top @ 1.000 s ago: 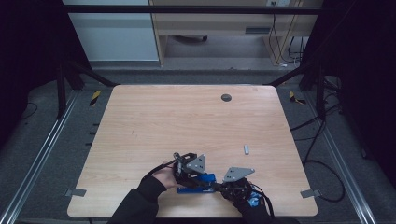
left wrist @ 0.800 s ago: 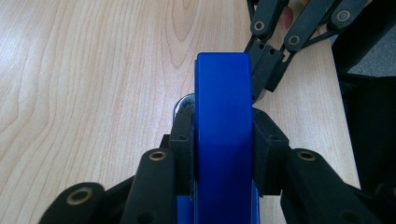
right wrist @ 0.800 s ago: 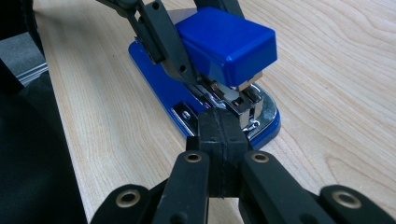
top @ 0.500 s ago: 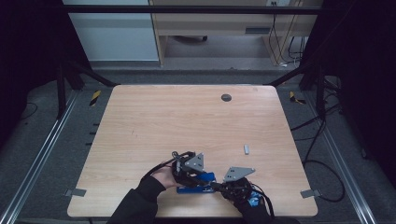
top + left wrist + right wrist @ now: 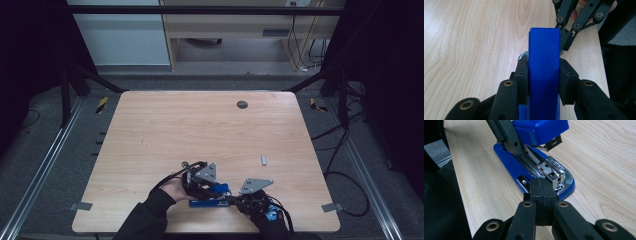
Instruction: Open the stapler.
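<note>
Two tongs are at work on one blue plastic-and-metal stapler [image 5: 207, 202], which lies flat on the pale wooden table [image 5: 165, 140] near its near edge, a little right of the middle. My left tongs [image 5: 543, 75] are clamped on the stapler's blue top cover [image 5: 544, 62], one black jaw on each side, and hold it lifted off the base. My right tongs [image 5: 542, 192] are pressed together with nothing between them, their tip resting at the front end of the blue base [image 5: 506, 160], just before the silver metal staple channel [image 5: 546, 168].

To do this step well, I judge that I must keep the cover raised steadily, squeezing across its flat sides so it cannot slip and snap down, while the closed right tip pins the base against the table so it does not tip.

The open channel is the only container here; whether staples lie in it I cannot tell. A small grey piece [image 5: 263, 159] lies apart, toward the right edge.
</note>
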